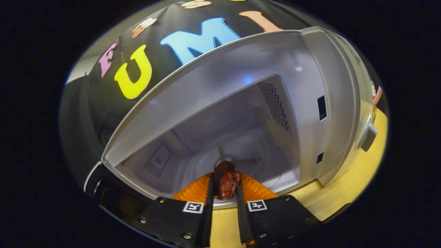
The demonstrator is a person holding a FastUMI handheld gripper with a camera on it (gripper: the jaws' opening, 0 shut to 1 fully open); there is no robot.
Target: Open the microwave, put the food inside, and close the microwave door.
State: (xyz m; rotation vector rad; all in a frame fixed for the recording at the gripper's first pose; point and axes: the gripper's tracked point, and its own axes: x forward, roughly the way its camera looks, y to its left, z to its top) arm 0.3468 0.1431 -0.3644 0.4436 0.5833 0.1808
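Jaws narrow, both fingers (211, 193) pinching food (226, 179) | food: dark reddish-brown, lumpy, glossy, possibly meat | place: at open microwave (220, 113) front sill, just before its white cavity

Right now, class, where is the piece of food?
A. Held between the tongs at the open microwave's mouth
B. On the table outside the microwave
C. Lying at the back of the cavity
A: the tongs pinch the food before the open microwave.
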